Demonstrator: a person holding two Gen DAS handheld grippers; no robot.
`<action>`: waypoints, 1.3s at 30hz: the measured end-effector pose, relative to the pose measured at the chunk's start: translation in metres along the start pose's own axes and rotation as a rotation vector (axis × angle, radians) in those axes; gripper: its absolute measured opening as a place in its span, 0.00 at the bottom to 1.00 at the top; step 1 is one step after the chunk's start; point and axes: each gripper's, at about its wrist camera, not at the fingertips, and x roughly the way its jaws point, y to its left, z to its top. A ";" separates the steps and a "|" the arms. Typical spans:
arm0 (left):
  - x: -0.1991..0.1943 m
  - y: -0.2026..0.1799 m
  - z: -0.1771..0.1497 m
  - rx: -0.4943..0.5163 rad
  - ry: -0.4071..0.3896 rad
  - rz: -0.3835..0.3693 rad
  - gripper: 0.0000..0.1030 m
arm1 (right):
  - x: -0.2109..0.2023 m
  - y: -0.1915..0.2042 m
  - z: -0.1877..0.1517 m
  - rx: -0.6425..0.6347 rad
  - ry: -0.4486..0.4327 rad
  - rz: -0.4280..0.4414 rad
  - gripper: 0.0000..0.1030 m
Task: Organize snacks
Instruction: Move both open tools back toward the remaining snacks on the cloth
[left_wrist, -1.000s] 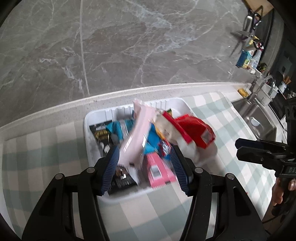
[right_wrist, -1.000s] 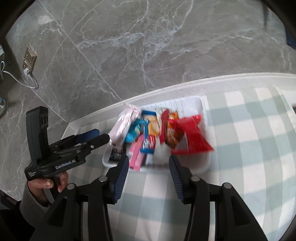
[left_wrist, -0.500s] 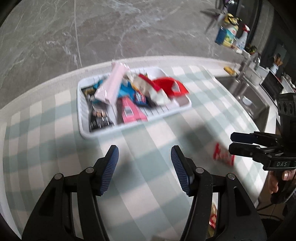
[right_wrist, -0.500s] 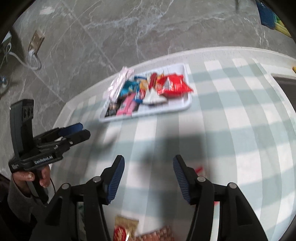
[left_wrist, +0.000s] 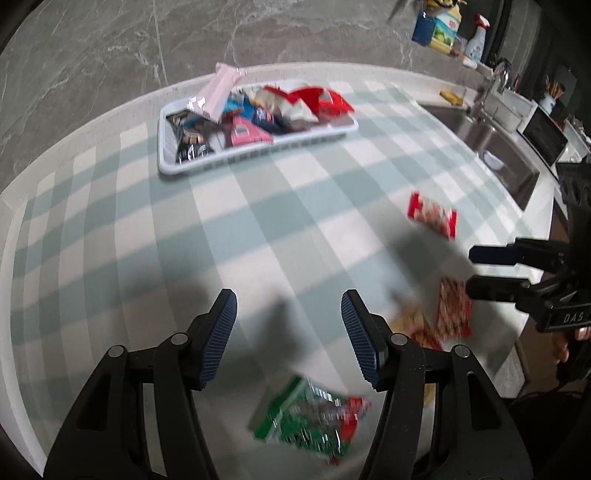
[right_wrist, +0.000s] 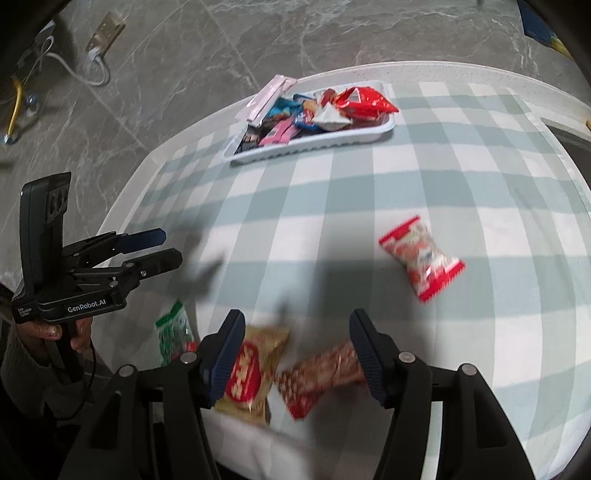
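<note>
Tools both empty: left tool (left_wrist: 288, 332) half open, right tool (right_wrist: 297, 354) opening above gold packet (right_wrist: 255, 373).

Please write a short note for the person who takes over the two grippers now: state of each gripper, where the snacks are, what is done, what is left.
Left gripper: open, empty, above the blurred green snack packet.
Right gripper: empty, jaws opening, over the gold packet with a red label and the long red patterned packet.
The red and white packet lies alone on the green and white checked cloth.
Done: the white plastic tray at the far edge holds a pile of snacks.
Left: the four loose packets, probably for the tray.
</note>
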 end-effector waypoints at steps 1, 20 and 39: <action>0.000 -0.001 -0.004 0.001 0.007 0.001 0.55 | -0.001 0.000 -0.005 -0.004 0.005 0.001 0.61; -0.004 -0.012 -0.086 -0.134 0.122 -0.019 0.56 | -0.013 -0.005 -0.062 -0.014 0.055 -0.025 0.64; 0.022 -0.009 -0.082 -0.247 0.156 -0.045 0.57 | 0.021 -0.017 -0.045 0.135 0.076 0.047 0.64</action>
